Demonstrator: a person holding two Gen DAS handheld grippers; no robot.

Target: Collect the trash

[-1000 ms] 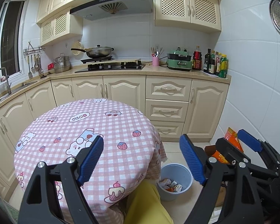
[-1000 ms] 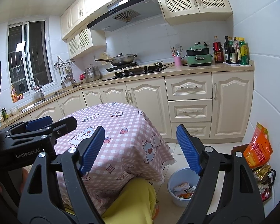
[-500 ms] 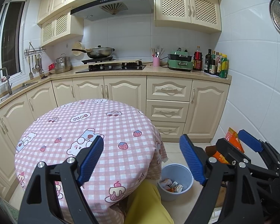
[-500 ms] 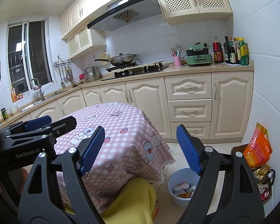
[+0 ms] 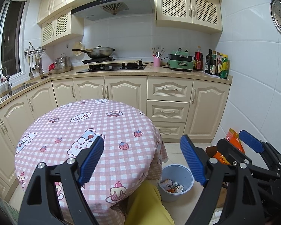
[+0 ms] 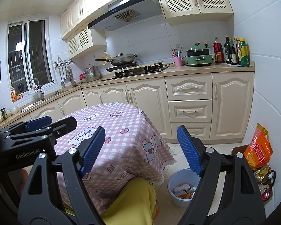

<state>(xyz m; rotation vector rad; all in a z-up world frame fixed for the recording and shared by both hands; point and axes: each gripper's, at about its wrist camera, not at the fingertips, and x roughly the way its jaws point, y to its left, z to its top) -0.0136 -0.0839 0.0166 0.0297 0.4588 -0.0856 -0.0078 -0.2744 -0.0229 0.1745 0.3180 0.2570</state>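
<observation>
A pale blue trash bin point(image 5: 178, 176) stands on the floor right of the round table point(image 5: 84, 131), with several wrappers point(image 5: 170, 184) inside. It also shows in the right wrist view point(image 6: 176, 181). The table has a pink checked cloth and nothing on it. My left gripper point(image 5: 142, 159) is open and empty, held above the table's near edge. My right gripper point(image 6: 140, 150) is open and empty, beside the left one, which shows at the left of its view point(image 6: 37, 129).
An orange bag point(image 6: 258, 150) and a cardboard box with packets sit on the floor against the right wall. Cream cabinets point(image 5: 168, 103) run behind the table, with a stove, a pan and bottles on the counter. A yellow-clad leg point(image 6: 129, 200) is below the grippers.
Both views have shifted very slightly. Both grippers stay open and empty.
</observation>
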